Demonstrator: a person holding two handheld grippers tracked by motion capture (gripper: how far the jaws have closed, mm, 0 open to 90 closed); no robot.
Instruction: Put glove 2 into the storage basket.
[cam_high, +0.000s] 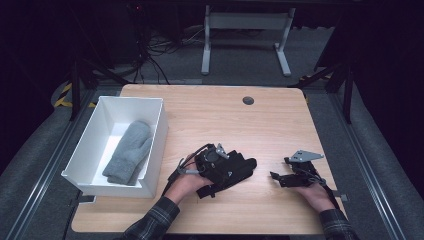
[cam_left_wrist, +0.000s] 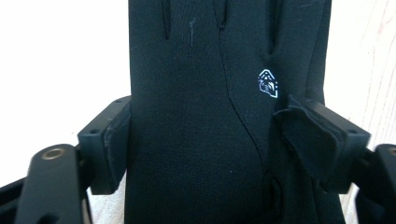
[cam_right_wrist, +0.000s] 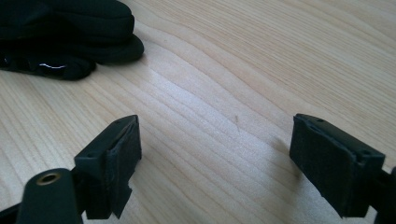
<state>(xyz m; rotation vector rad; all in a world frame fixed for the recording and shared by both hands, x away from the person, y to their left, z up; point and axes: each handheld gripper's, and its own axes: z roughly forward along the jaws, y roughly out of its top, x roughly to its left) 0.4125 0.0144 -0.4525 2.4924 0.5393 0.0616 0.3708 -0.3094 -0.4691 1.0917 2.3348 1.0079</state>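
Observation:
A black glove (cam_high: 248, 163) lies on the wooden table (cam_high: 225, 115) just left of centre. My left gripper (cam_high: 236, 168) is over it, pointing right. In the left gripper view the glove (cam_left_wrist: 201, 93), with a small white logo, fills the gap between the pads of the left gripper (cam_left_wrist: 205, 135); the jaws stand wide at its two edges and I see no pinch in the fabric. My right gripper (cam_high: 280, 168) rests at the right of the table, open, pointing left. Its jaws (cam_right_wrist: 215, 158) hold nothing over bare wood, with the glove (cam_right_wrist: 70, 28) farther off.
A white bin (cam_high: 160, 135) stands at the table's left edge with a grey mitten (cam_high: 129, 152) lying in it. A round cable hole (cam_high: 248, 100) sits near the far edge. Beyond the table are a desk frame and cables on the floor.

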